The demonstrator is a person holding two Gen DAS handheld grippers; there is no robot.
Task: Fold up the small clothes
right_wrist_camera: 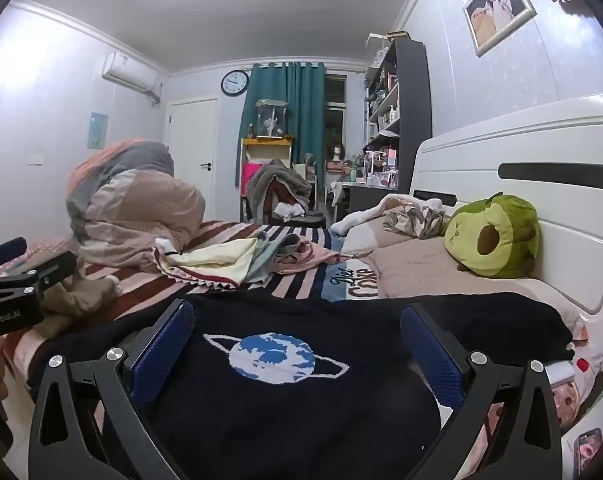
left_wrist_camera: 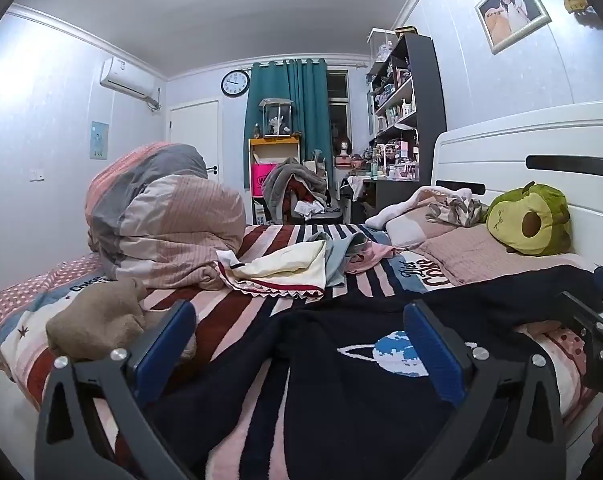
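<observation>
Both jaws spread wide, nothing pinched. Left hand-held gripper (left_wrist_camera: 301, 344) and right hand-held gripper (right_wrist_camera: 297, 344) hover over the dark sweater (right_wrist_camera: 301, 400), which lies flat on the bed (left_wrist_camera: 241, 308) right under and ahead of them. Best bet: pinch the near hem at both corners, keep the planet print flat. Brown cloth (left_wrist_camera: 97, 320) just left, clothes pile (left_wrist_camera: 293, 264) and rolled duvet (left_wrist_camera: 161, 212) further ahead; none block.
</observation>
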